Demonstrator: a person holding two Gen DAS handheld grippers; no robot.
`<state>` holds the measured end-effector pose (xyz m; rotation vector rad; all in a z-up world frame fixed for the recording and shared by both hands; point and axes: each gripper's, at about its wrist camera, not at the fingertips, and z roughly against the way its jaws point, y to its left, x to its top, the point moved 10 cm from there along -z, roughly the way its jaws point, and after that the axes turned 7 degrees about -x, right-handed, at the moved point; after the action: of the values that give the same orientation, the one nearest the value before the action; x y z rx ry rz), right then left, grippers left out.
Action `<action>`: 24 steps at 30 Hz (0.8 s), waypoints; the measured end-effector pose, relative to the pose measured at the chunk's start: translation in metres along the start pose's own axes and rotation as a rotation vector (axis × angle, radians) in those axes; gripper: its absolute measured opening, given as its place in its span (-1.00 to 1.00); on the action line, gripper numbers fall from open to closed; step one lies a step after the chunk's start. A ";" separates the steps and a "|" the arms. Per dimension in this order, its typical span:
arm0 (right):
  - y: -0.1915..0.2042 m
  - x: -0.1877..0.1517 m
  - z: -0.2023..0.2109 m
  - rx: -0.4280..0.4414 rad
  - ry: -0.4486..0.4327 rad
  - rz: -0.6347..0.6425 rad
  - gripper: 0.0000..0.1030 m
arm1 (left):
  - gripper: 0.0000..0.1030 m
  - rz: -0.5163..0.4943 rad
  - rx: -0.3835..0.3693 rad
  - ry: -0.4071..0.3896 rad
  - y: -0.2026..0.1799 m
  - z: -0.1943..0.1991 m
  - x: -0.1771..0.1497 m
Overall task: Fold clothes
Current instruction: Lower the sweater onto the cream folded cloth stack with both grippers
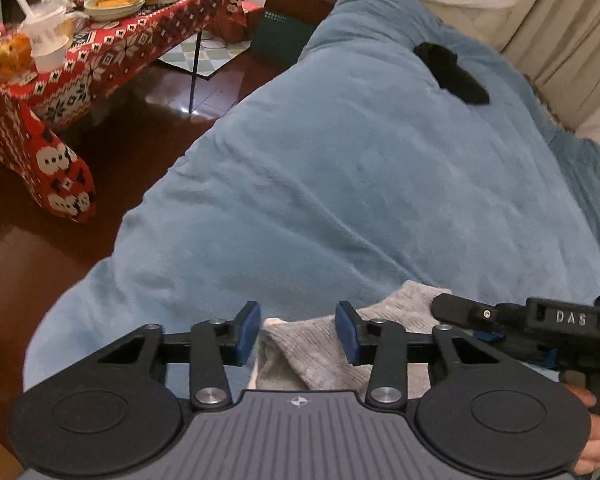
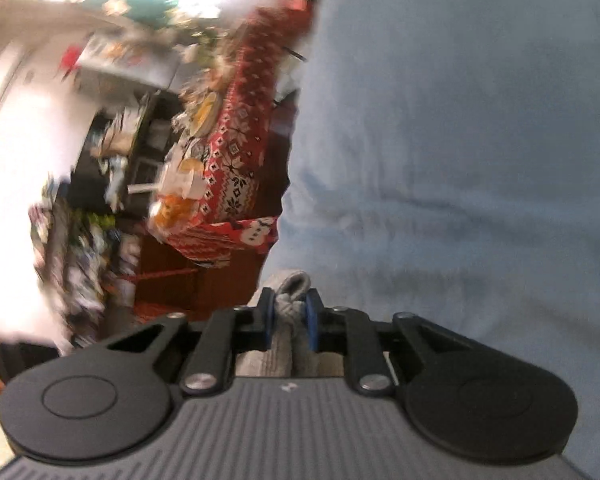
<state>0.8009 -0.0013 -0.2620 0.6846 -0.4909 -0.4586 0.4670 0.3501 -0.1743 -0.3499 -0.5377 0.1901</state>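
Both grippers work at the near edge of the blue blanket (image 1: 340, 168): the left gripper (image 1: 298, 330) stands partly open, its blue pads on either side of the grey sock (image 1: 312, 356) without pressing it, while the right gripper (image 2: 291, 320) is pinched tight on a bunched fold of that sock (image 2: 294, 298). Far up the blanket, near its far right edge, lies a black sock (image 1: 452, 74), and beyond the left edge stands a table under a red cloth (image 1: 112, 52).
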 end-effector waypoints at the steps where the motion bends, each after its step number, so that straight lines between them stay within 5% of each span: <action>1: 0.000 -0.001 -0.004 -0.033 -0.007 0.037 -0.67 | -0.53 -0.004 0.025 0.016 0.003 -0.005 -0.002; 6: -0.017 -0.006 -0.029 -0.091 0.006 0.023 -0.66 | -0.64 -0.009 0.068 0.075 0.011 -0.023 -0.012; 10: -0.023 -0.006 -0.033 -0.077 0.006 -0.010 -0.32 | -0.48 0.015 0.041 0.074 0.011 -0.013 -0.010; 13: -0.021 0.000 -0.017 -0.036 -0.031 -0.033 -0.32 | -0.44 0.009 0.004 0.044 0.007 0.009 -0.006; 15: -0.018 0.002 0.000 -0.017 -0.055 -0.030 -0.41 | -0.44 -0.001 -0.017 0.022 0.000 0.026 -0.006; 16: -0.016 0.000 0.007 -0.003 -0.055 -0.029 -0.67 | -0.44 -0.006 -0.033 0.016 -0.004 0.032 -0.007; 18: -0.007 -0.010 0.016 0.035 -0.045 -0.020 -0.85 | -0.44 -0.015 -0.066 0.004 -0.013 0.044 -0.011; 24: 0.028 -0.050 0.008 0.081 -0.017 0.073 -0.89 | -0.45 -0.096 -0.087 0.026 -0.038 0.043 -0.042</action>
<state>0.7637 0.0417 -0.2510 0.7389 -0.5515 -0.3774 0.4124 0.3155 -0.1448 -0.4100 -0.5368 0.0694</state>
